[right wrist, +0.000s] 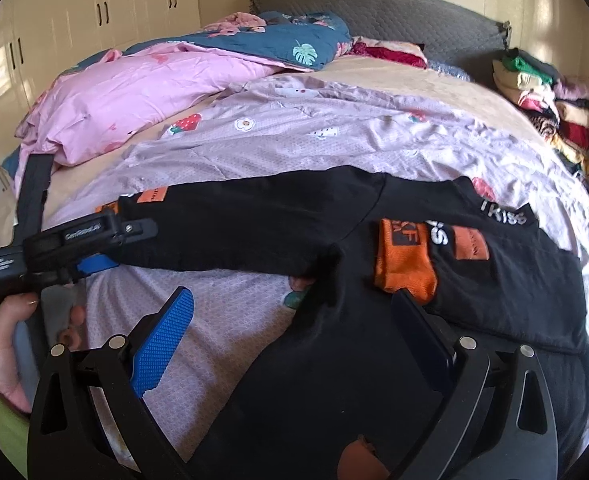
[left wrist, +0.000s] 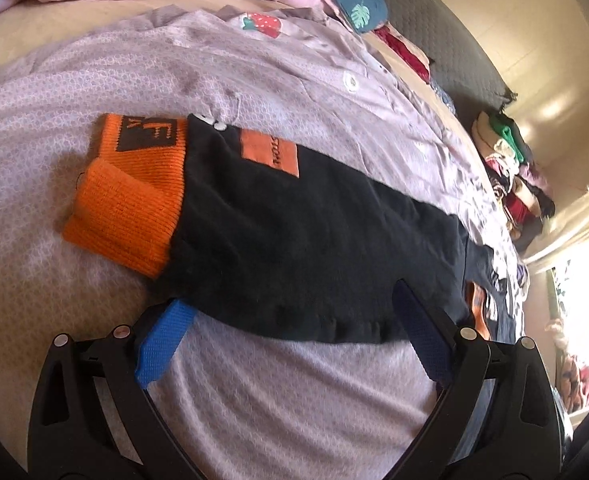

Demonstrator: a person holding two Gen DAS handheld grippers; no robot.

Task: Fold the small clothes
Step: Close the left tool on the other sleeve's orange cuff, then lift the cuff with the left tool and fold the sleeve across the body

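Note:
A small black sweatshirt [right wrist: 374, 216] with orange cuffs lies on the lavender sheet [right wrist: 222, 304]. One sleeve [left wrist: 294, 236] stretches out to the left and ends in an orange cuff [left wrist: 126, 208] beside an orange patch [left wrist: 270, 152]. The other cuff [right wrist: 404, 264] is folded onto the body. My left gripper [left wrist: 292, 300] is open, its fingers straddling the near edge of the stretched sleeve. My right gripper [right wrist: 290, 294] is open above the sweatshirt's lower part, holding nothing. The left gripper [right wrist: 90, 240] also shows in the right wrist view, held by a hand [right wrist: 2, 344].
A pink quilt [right wrist: 134, 92] and a blue leaf-print quilt [right wrist: 290, 44] are heaped at the bed's far left. Behind them stands a grey headboard [right wrist: 414, 16]. Stacked folded clothes [right wrist: 542, 96] sit at the far right. White cupboards [right wrist: 94, 12] line the left wall.

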